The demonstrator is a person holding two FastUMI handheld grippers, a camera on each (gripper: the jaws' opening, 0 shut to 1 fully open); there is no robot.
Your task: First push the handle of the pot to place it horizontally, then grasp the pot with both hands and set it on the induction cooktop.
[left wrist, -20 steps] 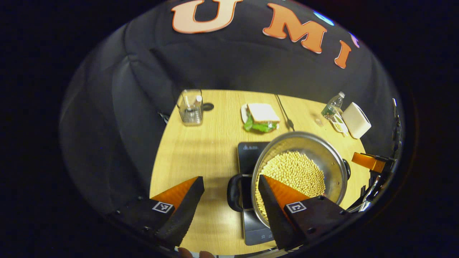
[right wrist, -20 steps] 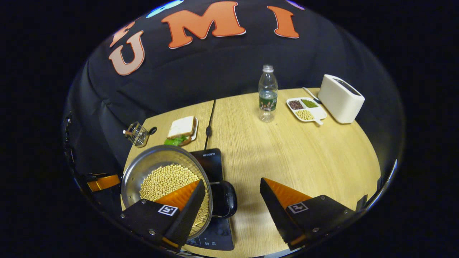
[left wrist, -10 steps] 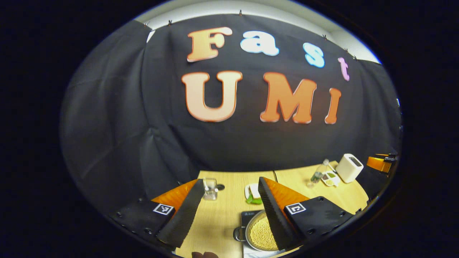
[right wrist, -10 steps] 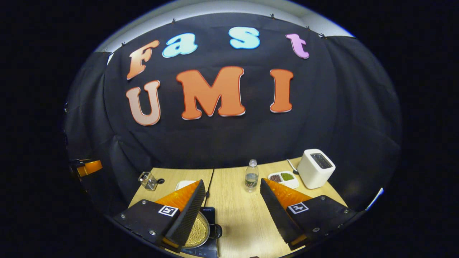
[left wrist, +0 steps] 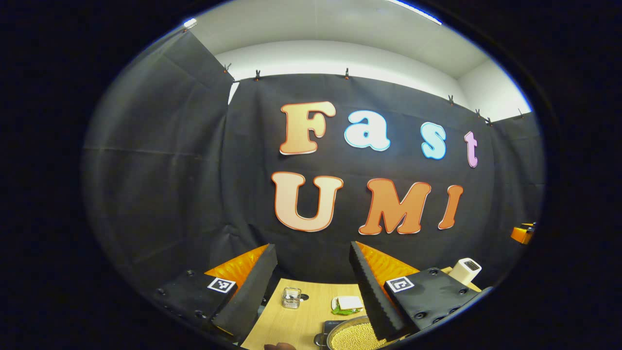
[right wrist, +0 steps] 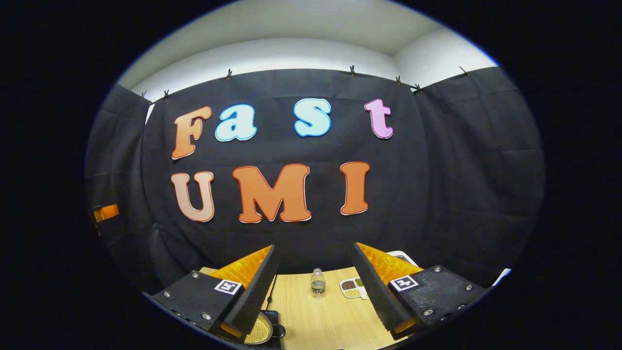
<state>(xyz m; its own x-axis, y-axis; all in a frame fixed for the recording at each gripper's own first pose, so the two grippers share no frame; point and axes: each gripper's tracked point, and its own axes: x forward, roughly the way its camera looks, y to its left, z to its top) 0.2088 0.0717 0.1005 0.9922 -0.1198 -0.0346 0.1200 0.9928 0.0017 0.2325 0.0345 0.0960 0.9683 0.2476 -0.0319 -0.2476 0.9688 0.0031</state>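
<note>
My left claw (left wrist: 313,253) is raised high above the table (left wrist: 286,323), fingers spread wide and gripping nothing. My right claw (right wrist: 315,253) is the same, wide apart and empty. Far below, the pot (left wrist: 352,337) of yellow beans sits on the cooktop (left wrist: 334,324), one handle (left wrist: 318,340) pointing left in the left gripper view. In the right gripper view the pot (right wrist: 258,331) shows beside my left finger, with a bottle (right wrist: 318,283) and a snack tray (right wrist: 353,288) standing farther back.
</note>
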